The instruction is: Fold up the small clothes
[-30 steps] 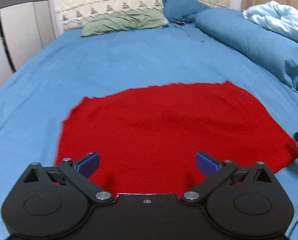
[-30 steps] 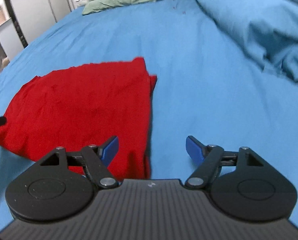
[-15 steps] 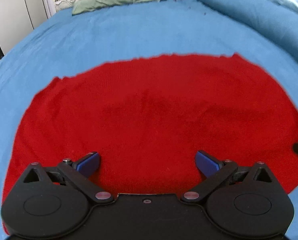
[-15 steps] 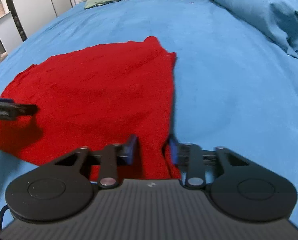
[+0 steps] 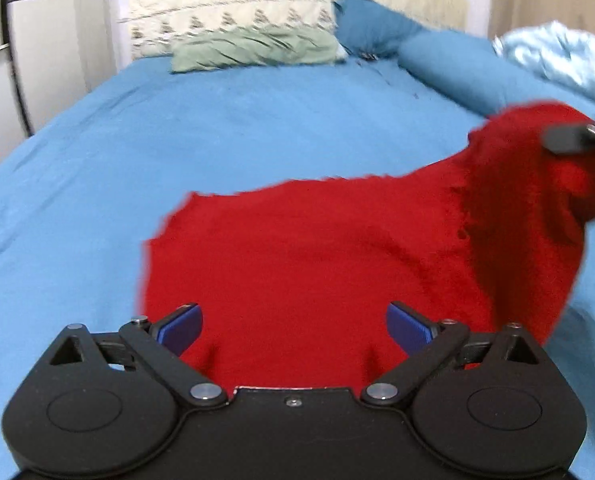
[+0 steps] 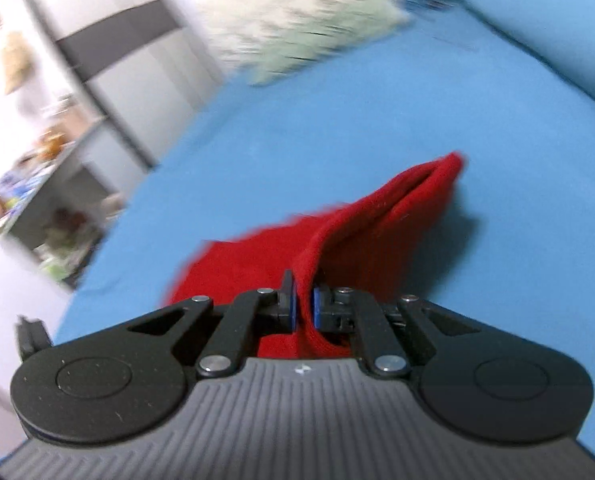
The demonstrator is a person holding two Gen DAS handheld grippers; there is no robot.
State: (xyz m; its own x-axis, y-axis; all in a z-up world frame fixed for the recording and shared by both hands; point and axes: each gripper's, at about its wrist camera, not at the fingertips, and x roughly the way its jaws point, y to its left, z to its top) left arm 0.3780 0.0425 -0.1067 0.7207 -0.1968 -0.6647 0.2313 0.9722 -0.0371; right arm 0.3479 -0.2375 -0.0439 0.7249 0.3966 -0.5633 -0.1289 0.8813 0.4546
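My right tool [image 6: 305,306], clamped on the red cloth's [image 5: 317,264] raised edge, may drop it if the thin pinch slips; left tool [image 5: 293,326] gapes empty.

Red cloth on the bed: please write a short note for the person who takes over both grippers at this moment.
Right gripper: its jaws have just been closing and are now shut on the red cloth, pinching one edge and holding that side up off the blue bed sheet.
Left gripper: open, holding nothing, with the near part of the cloth below its blue fingers.
Done: one edge gripped and raised; no fold is laid down yet.
Left: probably carry the raised side across the flat part, lay it down, let go, then finish the folds.
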